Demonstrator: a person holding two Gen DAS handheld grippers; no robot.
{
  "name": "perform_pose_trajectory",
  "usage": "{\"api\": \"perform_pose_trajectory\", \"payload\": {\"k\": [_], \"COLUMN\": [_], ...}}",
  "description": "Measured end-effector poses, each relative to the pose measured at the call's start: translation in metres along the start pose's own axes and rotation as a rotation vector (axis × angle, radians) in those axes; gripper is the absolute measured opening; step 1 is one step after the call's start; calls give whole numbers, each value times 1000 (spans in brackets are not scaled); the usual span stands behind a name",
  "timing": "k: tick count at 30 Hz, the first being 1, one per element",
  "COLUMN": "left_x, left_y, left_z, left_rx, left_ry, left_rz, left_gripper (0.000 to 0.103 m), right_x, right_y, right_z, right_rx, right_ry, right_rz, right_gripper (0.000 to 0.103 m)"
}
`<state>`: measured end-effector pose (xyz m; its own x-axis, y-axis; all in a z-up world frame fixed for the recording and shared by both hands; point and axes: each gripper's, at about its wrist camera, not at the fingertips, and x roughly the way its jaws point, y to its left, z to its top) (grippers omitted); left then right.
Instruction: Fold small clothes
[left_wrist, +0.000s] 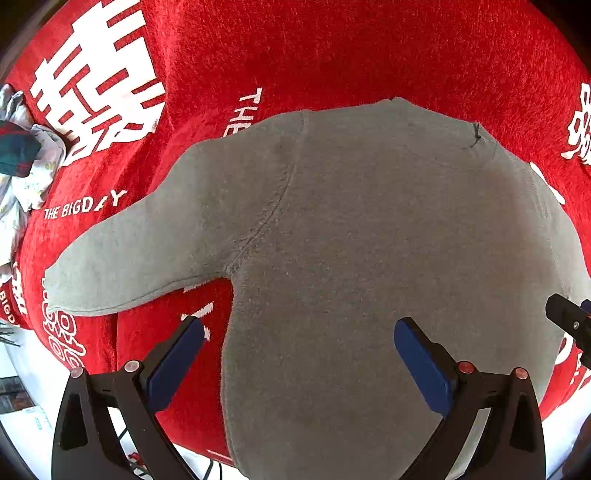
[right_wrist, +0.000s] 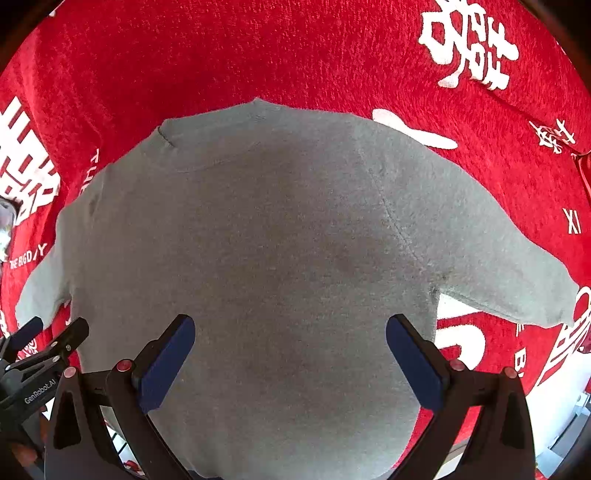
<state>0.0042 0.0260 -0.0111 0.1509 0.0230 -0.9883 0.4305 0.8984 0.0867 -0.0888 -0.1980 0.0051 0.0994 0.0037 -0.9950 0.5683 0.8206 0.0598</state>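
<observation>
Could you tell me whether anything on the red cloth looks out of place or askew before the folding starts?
Little stands out. The small grey long-sleeved top lies flat on the red cloth with white lettering, sleeves spread. Only a crumpled pale patterned garment sits bunched at the cloth's left edge. The left gripper and right gripper are both open.

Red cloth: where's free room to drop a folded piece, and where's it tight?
Free: the red cloth beyond the gray sweater collar, and beyond its right sleeve. Tight: far left, where a pile of clothes sits on the cloth's edge. Both claws, left claw and right claw, hang open above the sweater.
</observation>
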Motion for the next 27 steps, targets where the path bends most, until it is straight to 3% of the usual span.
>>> {"api": "perform_pose_trajectory", "payload": {"k": [27], "left_x": [-3], "left_y": [-6], "left_z": [4], "left_rx": [-1], "left_ry": [-9], "left_rz": [13], "left_gripper": [103], "right_x": [-3], "right_y": [-6], "right_z": [-1], "right_rx": [-10], "right_ry": [-14], "right_rz": [1], "right_gripper": [103]}}
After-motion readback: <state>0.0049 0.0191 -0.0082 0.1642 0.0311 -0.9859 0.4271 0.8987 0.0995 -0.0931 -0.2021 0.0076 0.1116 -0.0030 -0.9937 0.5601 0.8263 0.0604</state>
